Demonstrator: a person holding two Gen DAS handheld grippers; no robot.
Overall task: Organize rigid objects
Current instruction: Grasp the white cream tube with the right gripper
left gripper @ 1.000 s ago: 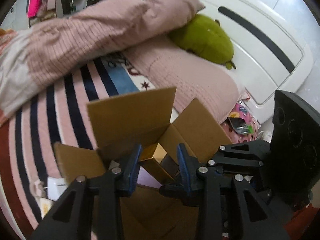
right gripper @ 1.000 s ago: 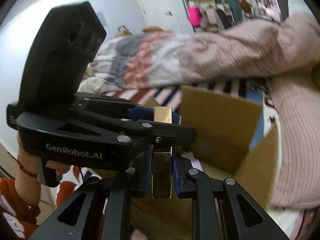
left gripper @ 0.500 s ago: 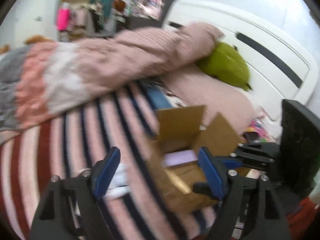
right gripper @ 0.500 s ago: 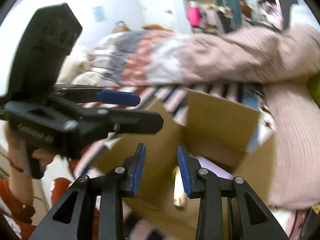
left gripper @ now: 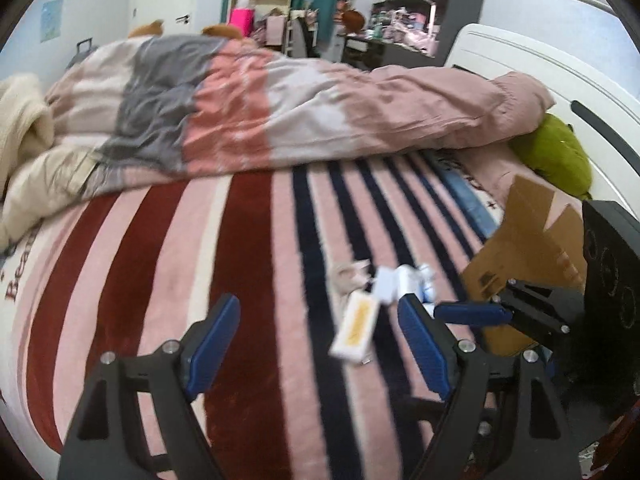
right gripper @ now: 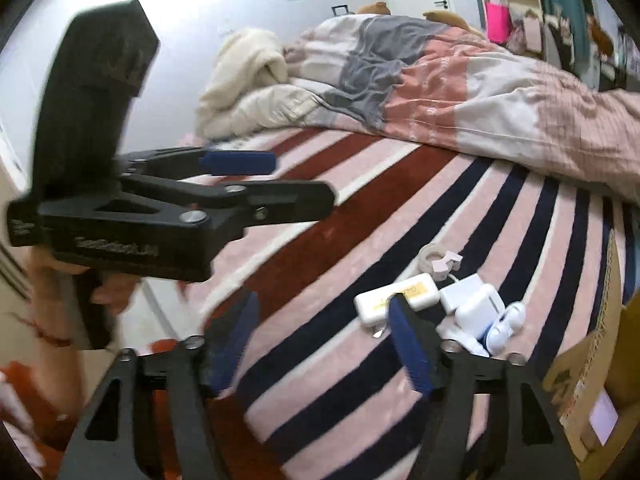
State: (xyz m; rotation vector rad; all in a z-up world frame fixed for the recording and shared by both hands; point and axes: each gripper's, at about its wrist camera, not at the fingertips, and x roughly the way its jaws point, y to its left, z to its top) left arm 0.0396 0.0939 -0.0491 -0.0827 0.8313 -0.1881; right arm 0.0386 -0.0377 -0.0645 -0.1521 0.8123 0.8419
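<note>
My left gripper (left gripper: 316, 344) is open and empty above the striped bedspread (left gripper: 240, 260). My right gripper (right gripper: 320, 344) is open and empty too. A white box with a yellow label (left gripper: 356, 330) lies just ahead between the left fingers; it also shows in the right wrist view (right gripper: 396, 298). Beside it lie white chargers (right gripper: 476, 308), a blue-white item (right gripper: 506, 326) and a tape roll (right gripper: 434, 260). The open cardboard box (left gripper: 532, 248) stands at the right; a lilac item (right gripper: 604, 420) shows inside it.
A rumpled pink, grey and white duvet (left gripper: 280, 108) lies across the far side of the bed. A green plush (left gripper: 556, 154) rests by the white headboard (left gripper: 540, 76). A cream blanket (right gripper: 248, 84) is heaped at the far corner. Shelves and clutter stand behind.
The right gripper let go of the gold box, which dropped into the cardboard box. Both grippers opened wide and swung left, away from the box toward the small white items.
</note>
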